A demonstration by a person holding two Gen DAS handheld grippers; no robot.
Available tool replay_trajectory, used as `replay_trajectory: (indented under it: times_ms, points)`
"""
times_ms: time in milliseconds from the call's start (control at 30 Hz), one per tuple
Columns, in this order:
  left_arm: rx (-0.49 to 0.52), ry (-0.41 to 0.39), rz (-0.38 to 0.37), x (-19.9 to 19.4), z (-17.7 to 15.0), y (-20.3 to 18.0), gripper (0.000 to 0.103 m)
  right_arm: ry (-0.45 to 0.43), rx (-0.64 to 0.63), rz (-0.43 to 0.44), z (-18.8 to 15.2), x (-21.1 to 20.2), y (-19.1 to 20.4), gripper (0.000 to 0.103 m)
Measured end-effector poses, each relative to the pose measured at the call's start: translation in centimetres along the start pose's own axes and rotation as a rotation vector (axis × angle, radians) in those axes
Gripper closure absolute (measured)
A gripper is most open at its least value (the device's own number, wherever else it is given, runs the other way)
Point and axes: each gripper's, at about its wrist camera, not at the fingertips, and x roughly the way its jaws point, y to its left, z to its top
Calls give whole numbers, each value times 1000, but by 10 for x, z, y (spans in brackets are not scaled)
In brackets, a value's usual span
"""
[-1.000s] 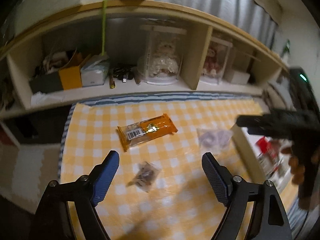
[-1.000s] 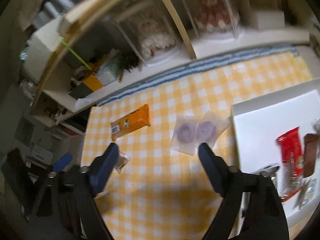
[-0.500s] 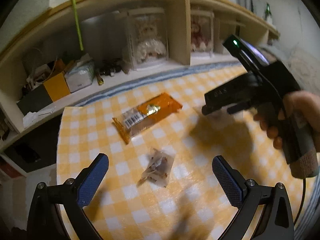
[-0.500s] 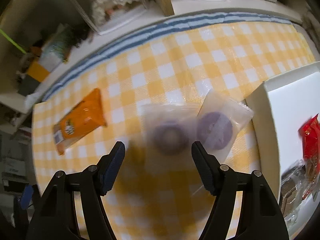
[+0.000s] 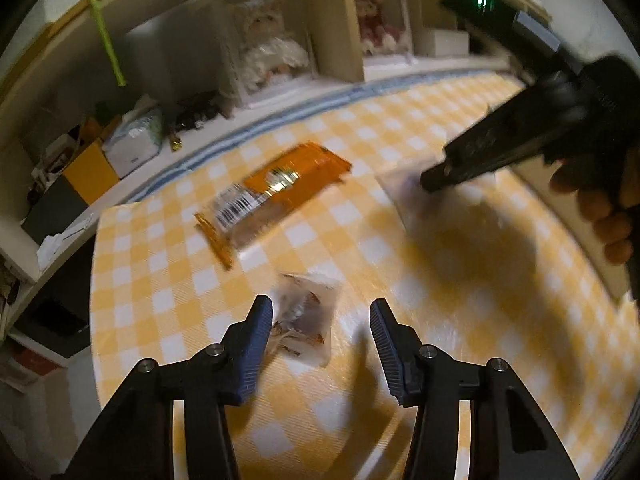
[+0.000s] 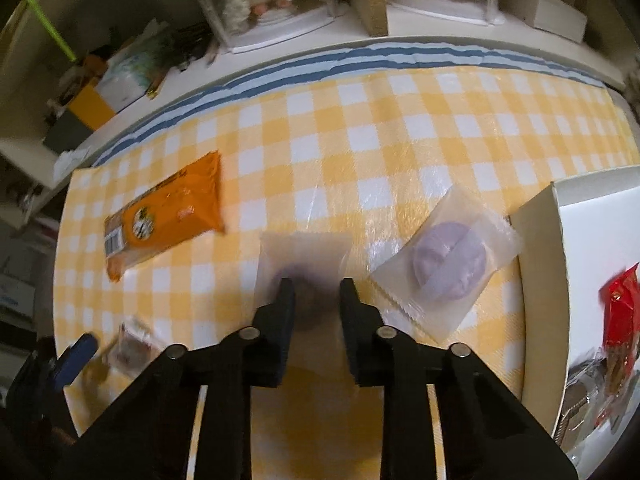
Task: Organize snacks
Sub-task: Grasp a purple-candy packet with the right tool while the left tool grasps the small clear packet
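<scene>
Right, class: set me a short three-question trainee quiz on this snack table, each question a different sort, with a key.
1. True or false: the orange snack bar lies inside the white box.
2. Which packet sits between the left gripper fingers? A) small clear brown-snack packet B) red packet C) purple sweet by the box
3. Fill in: the right gripper is down over a clear packet holding a ___ sweet.

Key: 1 false; 2 A; 3 purple.
</scene>
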Motion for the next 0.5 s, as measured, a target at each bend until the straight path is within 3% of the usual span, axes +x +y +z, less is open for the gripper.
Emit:
replay_trajectory:
  times_ms: [67,133,333,400,467,500]
  points:
    - [17,35,1,8,0,-6,56,5,-18,21,-4,-3,-2,85]
    - [17,67,-16,12,0,-9,64,11,-36,38,-10,-7,-4,85]
    - [-57,88,-78,13,1,-1,64,23,-27,101,-19,-17,-8,85]
    - [-88,82,-93,10,3,3,64,31,4,118,-21,-20,-10,78]
    - [-102,71,-96,7,5,6,64,45,29,141,-22,-20,-11,61]
    - [-101,67,-95,6,5,5,64,48,24,141,-21,-18,-8,58]
